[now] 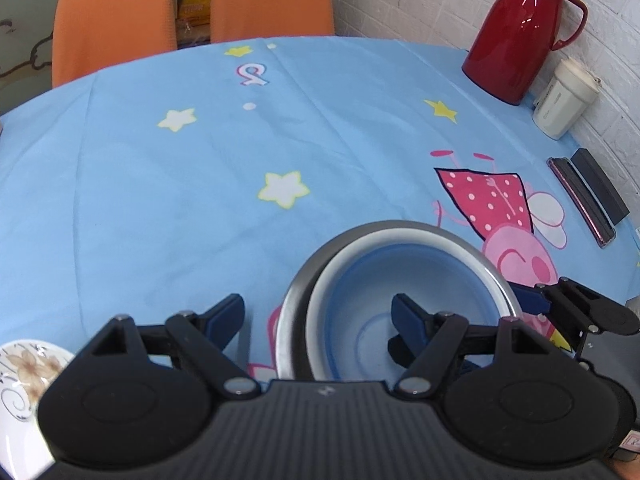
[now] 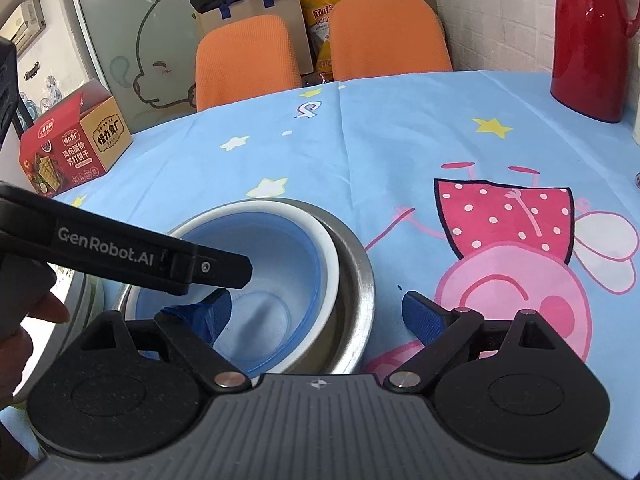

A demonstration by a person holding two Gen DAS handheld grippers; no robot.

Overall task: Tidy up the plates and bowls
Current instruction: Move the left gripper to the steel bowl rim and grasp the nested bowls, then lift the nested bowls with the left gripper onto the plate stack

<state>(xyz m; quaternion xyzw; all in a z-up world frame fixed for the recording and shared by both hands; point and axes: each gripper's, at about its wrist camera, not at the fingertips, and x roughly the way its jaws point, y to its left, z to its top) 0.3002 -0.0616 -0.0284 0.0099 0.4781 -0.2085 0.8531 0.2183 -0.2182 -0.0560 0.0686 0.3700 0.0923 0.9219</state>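
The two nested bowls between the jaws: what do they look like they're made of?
The outer bowl looks like brushed stainless steel: grey, with a dull metallic sheen and soft reflections along its rim. The inner bowl looks like plastic or melamine, possibly glazed ceramic: an opaque white rim, a pale blue interior and a smooth, low-gloss surface. I can't settle that one from these views.

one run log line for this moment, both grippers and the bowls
left gripper: open, straddling near rim | right gripper: open, straddling right rim | blue bowl: nested in steel bowl | floral plate: apart, left
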